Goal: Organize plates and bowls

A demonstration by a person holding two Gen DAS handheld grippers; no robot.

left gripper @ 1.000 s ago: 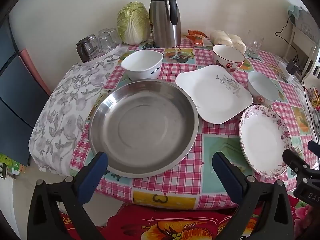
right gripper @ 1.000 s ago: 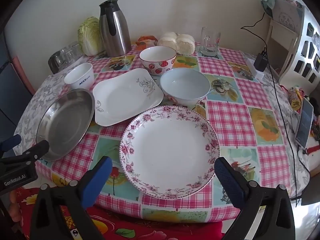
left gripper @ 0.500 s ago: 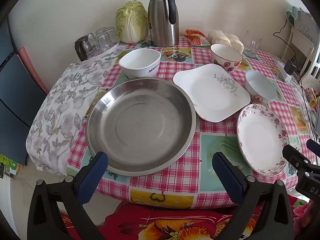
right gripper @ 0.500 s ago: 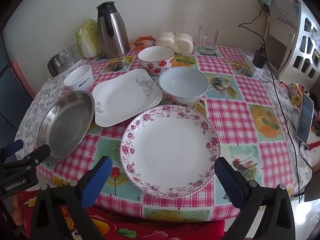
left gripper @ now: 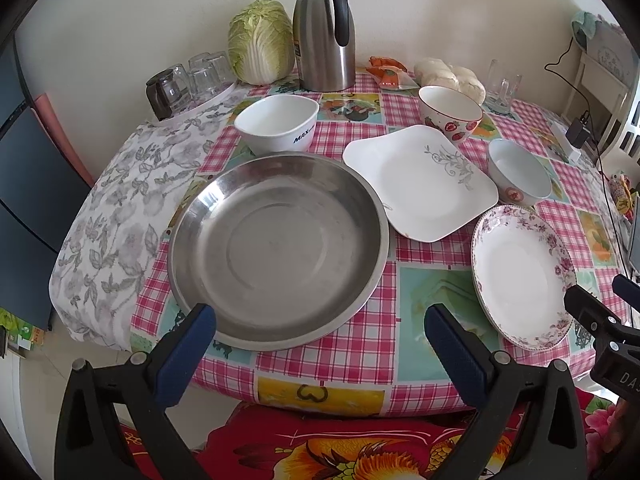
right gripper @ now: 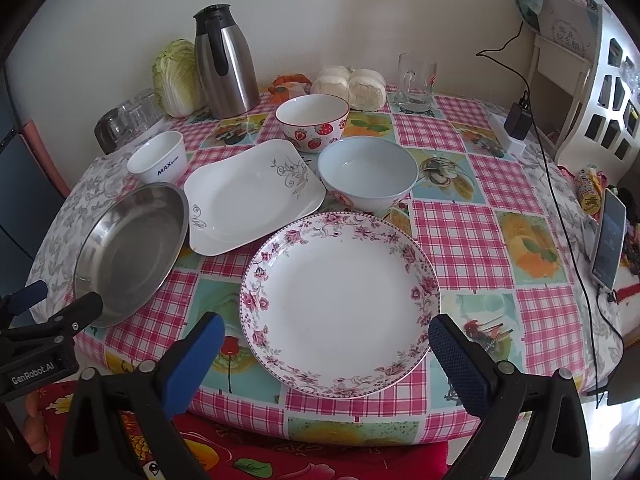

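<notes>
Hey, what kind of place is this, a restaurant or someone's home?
Most likely a home dining table: a checked oilcloth carries a thermos jug, a whole cabbage and mismatched bowls, with a phone charging at the edge.

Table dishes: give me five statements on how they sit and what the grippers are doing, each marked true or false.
1. The left gripper is open and holds nothing. True.
2. The strawberry bowl sits inside the steel pan. False: it stands on the tablecloth behind the square plate; the pan is empty.
3. The right gripper faces the floral plate. True.
4. The floral plate is stacked on the square plate. False: they lie side by side.
5. The right gripper grips the pale blue bowl. False: it is open and empty.
</notes>
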